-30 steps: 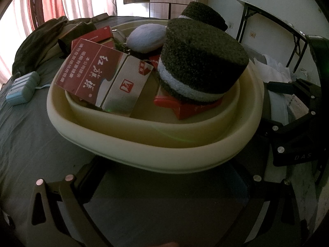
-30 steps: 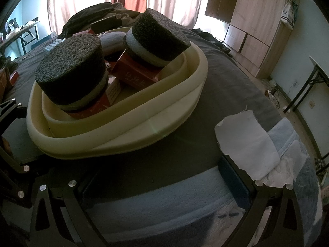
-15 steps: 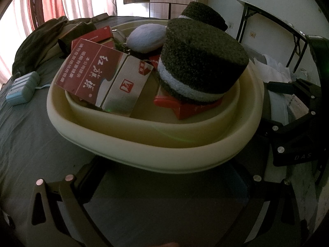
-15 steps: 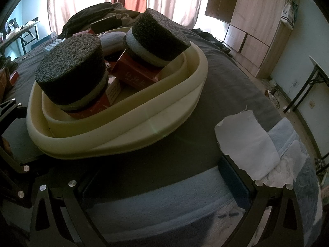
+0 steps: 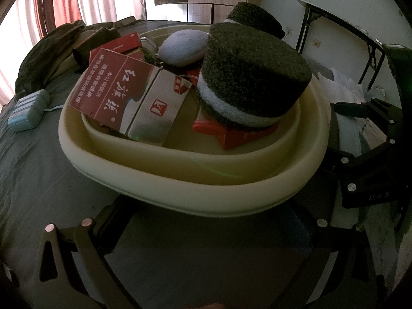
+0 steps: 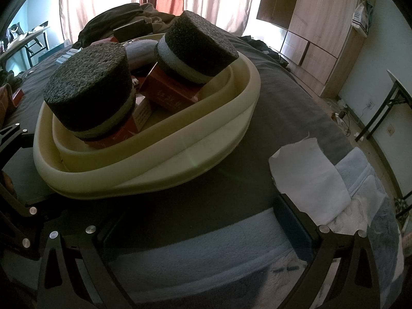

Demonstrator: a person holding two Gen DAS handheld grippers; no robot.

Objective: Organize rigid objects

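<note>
Both grippers, left (image 5: 206, 221) and right (image 6: 203, 221), hover by basin (image 5: 195, 193) on bed (image 6: 283, 118); jaws wide, empty. Next: approach red carton (image 5: 123, 95) squarely, grip firmly.

My left gripper (image 5: 206, 234): fingertips run under the cream basin (image 5: 195, 195), so can't tell if they touch it. My right gripper (image 6: 206, 229): finger bases cut off by bottom edge. Red box (image 5: 231, 131) mostly buried under the near dark foam cylinder (image 5: 252, 74); far foam cylinder (image 5: 253, 18) half hidden behind it. Small dark items beside the pale pouch (image 5: 182, 47) too shadowed to ID. Print on the carton (image 5: 121, 97) is upside down, can't read it.
</note>
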